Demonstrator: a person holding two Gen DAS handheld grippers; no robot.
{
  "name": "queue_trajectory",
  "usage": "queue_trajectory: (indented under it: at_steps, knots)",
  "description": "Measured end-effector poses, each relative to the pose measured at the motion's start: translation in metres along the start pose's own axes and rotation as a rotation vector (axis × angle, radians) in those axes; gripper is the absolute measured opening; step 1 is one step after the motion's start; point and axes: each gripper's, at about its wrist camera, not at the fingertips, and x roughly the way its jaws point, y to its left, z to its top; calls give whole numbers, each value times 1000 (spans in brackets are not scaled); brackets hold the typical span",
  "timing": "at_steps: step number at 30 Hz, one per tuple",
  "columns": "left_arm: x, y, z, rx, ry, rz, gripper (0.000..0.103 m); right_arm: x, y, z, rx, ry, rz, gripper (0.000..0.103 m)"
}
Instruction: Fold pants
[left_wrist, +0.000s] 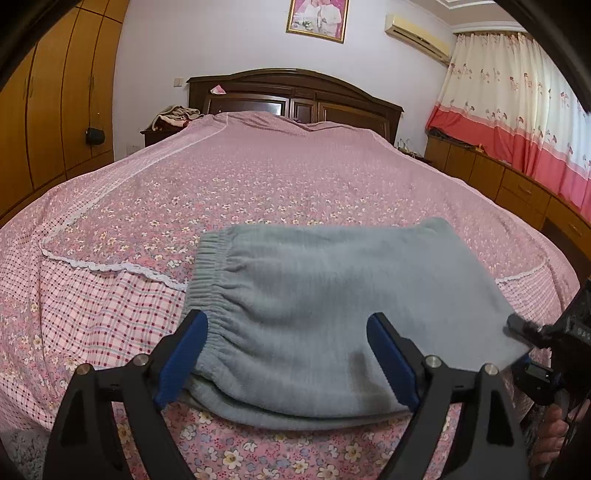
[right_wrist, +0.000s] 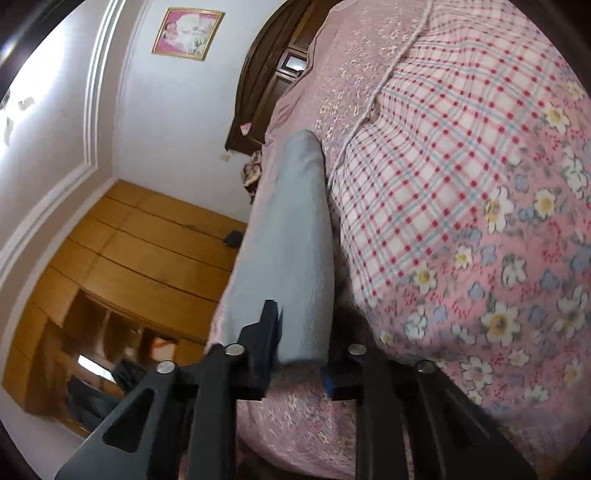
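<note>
Folded grey-blue pants (left_wrist: 314, 288) lie on the near end of the bed, their elastic waistband (left_wrist: 210, 273) to the left. My left gripper (left_wrist: 286, 319) is open wide just above them: its left blue pad sits beside the waistband and its right pad over the fabric. At the pants' near right corner, my right gripper (left_wrist: 521, 347) has one finger above the cloth and one below. In the right wrist view, rolled sideways, the pants (right_wrist: 291, 221) run away from the right gripper (right_wrist: 301, 354), which is shut on their edge.
A pink floral bedspread (left_wrist: 258, 184) with a plaid border and lace trim covers the bed. A dark wooden headboard (left_wrist: 295, 96) stands at the far end. A wooden wardrobe (left_wrist: 48, 122) stands left, low cabinets and curtains (left_wrist: 517, 122) right. A hand (left_wrist: 554, 432) holds the right gripper.
</note>
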Motion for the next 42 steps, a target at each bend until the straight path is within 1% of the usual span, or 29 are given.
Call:
queue_trajectory:
  at_steps: [5,13,17,19,21,22,25,26,28,30,31,32,34,36,37,38,39,42]
  knots:
    - [0,4,1,-16,-2,-14,91,8,19,2,-38,2,-59,13]
    - [-5,15,3,-42,-7,-47,91,5,45,11,-105,10,-109,12]
    - [-13,26,5,-84,-23,-79,91,4,50,14,-81,6,-109,12]
    - [-18,31,5,-106,-30,-89,91,2,52,16,-90,3,-126,12]
    - [-22,39,6,-130,-36,-95,91,3,61,19,-124,9,-166,11]
    - [-24,43,6,-145,-39,-99,91,5,72,21,-164,12,-213,11]
    - [-31,57,8,-189,-64,-105,91,11,102,21,-300,19,-315,11]
    - [-34,63,9,-213,-75,-110,91,13,110,22,-330,19,-341,11]
    - [-38,80,10,-280,-89,-138,91,20,129,22,-401,24,-425,11]
    - [-41,92,10,-342,-93,-155,91,30,146,20,-494,29,-525,11]
    - [-42,99,10,-372,-94,-167,91,37,160,16,-572,20,-582,11]
    - [-44,101,10,-390,-97,-174,91,42,172,11,-645,6,-615,11]
    - [-51,106,7,-414,-110,-182,91,56,204,-1,-857,-20,-691,11]
    - [-56,112,6,-413,-119,-154,91,73,233,-15,-1030,-29,-739,11]
    - [-57,113,6,-414,-119,-139,91,87,250,-26,-1134,-30,-758,11]
    - [-59,116,4,-420,-118,-126,91,101,264,-37,-1222,-24,-758,11]
    - [-61,119,2,-430,-117,-123,91,123,281,-60,-1356,5,-746,11]
    - [-69,128,-3,-468,-127,-115,91,171,286,-123,-1672,98,-703,11]
